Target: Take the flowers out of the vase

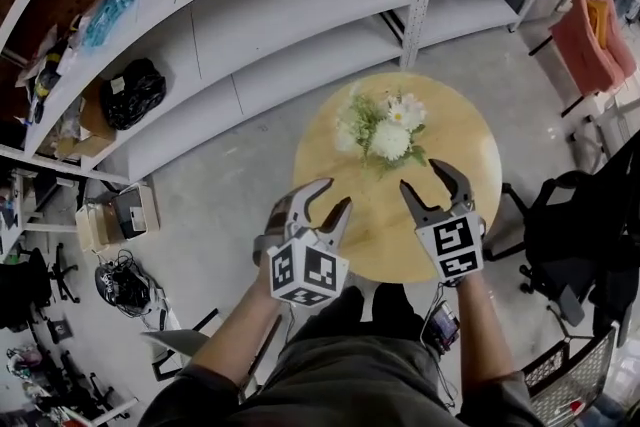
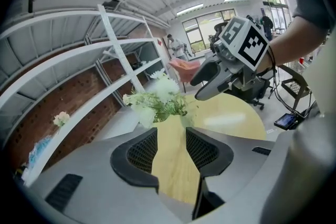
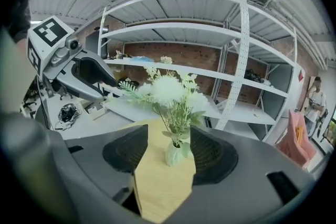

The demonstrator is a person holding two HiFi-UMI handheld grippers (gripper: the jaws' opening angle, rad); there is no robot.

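The flowers [image 1: 385, 130] stand in their pale vase [image 3: 173, 153] near the middle of the round tabletop [image 1: 470, 155]. Over its near edge hover the left tongs [image 1: 338, 193] and the right tongs [image 1: 420, 175], both spread wide (gripping nothing), clear of the bouquet.

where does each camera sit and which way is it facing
Head view: on the person's head, facing steeply down at the table, flowers, both forearms, left gripper and right gripper.
Left gripper view: on that gripper, facing along open jaws toward the flowers; right gripper and forearm show.
Right gripper view: likewise, facing the vase; left gripper shows.
Shared: both gripper views show the flowers.
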